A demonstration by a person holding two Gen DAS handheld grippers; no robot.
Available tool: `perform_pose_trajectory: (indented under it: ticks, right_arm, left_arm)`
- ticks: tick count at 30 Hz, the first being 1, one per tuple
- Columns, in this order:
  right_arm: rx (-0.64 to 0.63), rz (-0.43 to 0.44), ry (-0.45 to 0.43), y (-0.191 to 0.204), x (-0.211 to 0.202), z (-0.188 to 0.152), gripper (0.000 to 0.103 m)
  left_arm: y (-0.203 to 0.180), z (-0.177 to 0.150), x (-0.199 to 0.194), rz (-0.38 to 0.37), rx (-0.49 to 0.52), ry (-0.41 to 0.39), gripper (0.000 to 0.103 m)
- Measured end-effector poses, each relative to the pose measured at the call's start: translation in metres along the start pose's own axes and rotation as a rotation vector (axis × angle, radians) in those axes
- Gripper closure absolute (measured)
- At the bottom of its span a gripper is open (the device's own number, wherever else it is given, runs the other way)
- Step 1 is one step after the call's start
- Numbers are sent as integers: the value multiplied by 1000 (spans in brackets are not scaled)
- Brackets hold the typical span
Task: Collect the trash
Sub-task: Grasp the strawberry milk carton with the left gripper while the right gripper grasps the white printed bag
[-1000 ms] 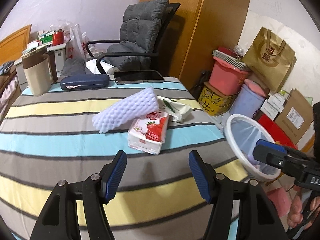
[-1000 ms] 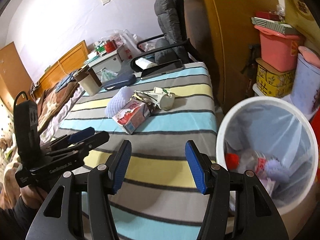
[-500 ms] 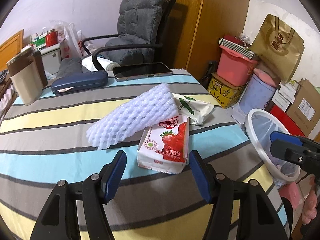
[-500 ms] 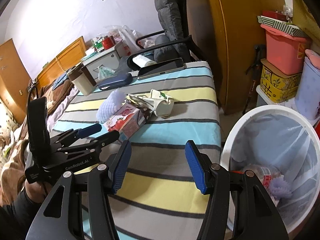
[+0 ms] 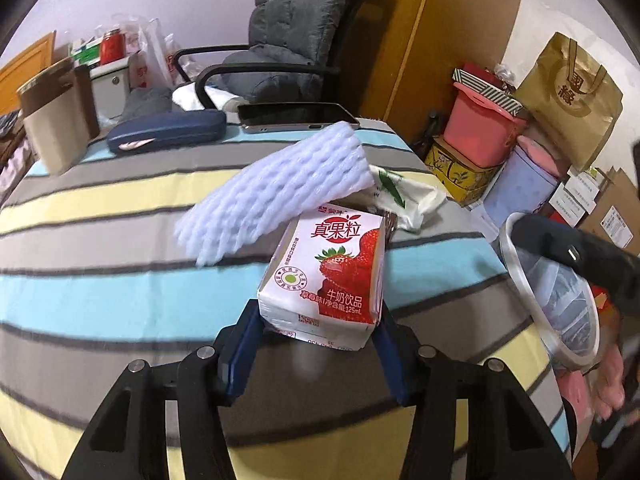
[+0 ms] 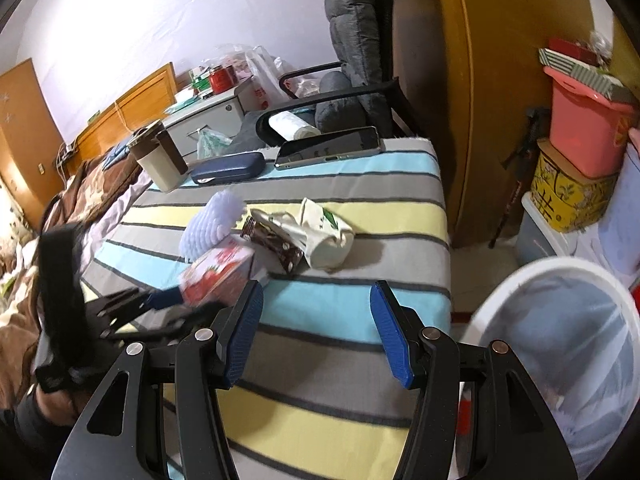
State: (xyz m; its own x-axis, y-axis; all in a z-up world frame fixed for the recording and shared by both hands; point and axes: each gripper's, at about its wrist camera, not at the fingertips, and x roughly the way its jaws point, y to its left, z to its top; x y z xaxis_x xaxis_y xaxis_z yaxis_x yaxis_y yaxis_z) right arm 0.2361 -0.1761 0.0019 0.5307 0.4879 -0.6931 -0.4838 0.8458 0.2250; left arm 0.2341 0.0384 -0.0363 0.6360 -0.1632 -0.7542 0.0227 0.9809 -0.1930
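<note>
A strawberry milk carton [image 5: 332, 276] lies on the striped table, its near end between the fingers of my left gripper [image 5: 316, 344], whose jaws stand open around it. A white foam fruit net [image 5: 276, 192] leans on the carton's far end. Behind it lie a crumpled white wrapper [image 5: 408, 200] and a brown wrapper [image 6: 276, 244]. In the right wrist view the carton [image 6: 218, 276] sits at the left gripper's tips. My right gripper [image 6: 316, 332] is open and empty above the table's near part. The white trash bin [image 6: 560, 344] stands to the right of the table.
A phone [image 5: 296, 114], a blue glasses case [image 5: 166, 134] and a beige mug [image 5: 56, 124] stand at the table's far edge. A grey office chair [image 5: 288, 40] is behind. Boxes, a pink tub [image 5: 480, 128] and a gold bag [image 5: 572, 100] crowd the floor at right.
My left gripper has moved forward across the table until the carton's near end sits between its fingers. My right gripper has drifted left, away from over the bin.
</note>
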Motion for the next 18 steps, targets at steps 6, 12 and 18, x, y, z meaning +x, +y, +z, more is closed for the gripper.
perform_pose_trajectory:
  ticks: [6,12,18]
  right_arm:
    - [-64,1,11,6,20,14,45]
    - [-89,-1,21,6,40,25,45]
    - [-155,-44,42,11,56,28,49]
  left_arm:
    - [9,-11,-11,10,-36,-5,49]
    - [17,-13,-13,12,-57,-10,49]
    - [21,-11,-9,-5,-70,-10,49]
